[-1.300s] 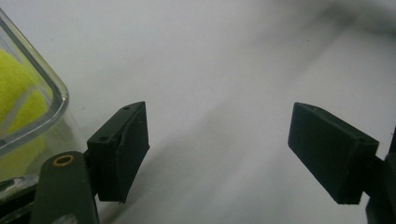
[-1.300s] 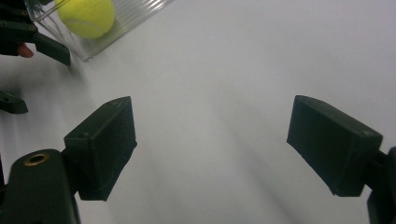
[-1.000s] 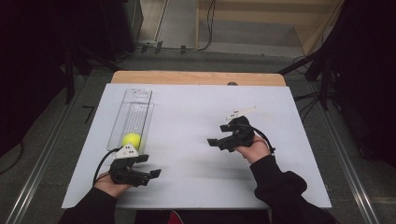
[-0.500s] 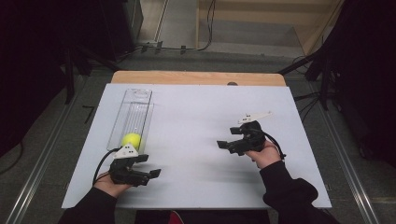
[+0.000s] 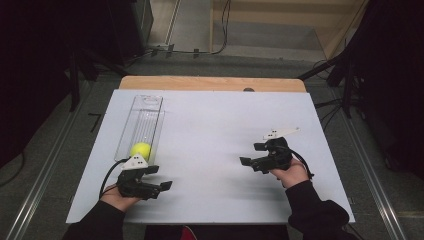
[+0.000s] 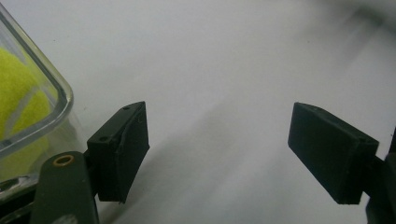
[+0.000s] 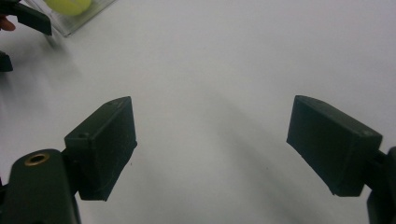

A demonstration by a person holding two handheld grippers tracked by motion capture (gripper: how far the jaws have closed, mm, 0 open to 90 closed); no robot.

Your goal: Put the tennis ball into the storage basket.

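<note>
Looking down from the high view, the yellow ball (image 5: 140, 150) lies inside the long clear box (image 5: 141, 125) at the left side of the white tabletop (image 5: 215, 125), at the end of the box closest to the person. The box runs lengthwise away from the person. The left claw (image 5: 162, 177) rests just beside this near end, with the ball a little behind it and to its left; its jaws are spread and hold nothing. The right claw (image 5: 250, 154) is well apart, on the right half of the tabletop, pointing left toward the middle, also spread and empty. So the left hand is clearly the nearer one to the ball.

From the left gripper view, the ball (image 6: 18, 93) shows at the left edge behind the rounded clear wall of the box (image 6: 56, 100), just beside the left jaw, not between the jaws.

From the right gripper view, the jaws stand wide over bare tabletop (image 7: 224, 70), and the ball (image 7: 70, 5) sits far off in the upper left corner, in the box (image 7: 86, 18).
</note>
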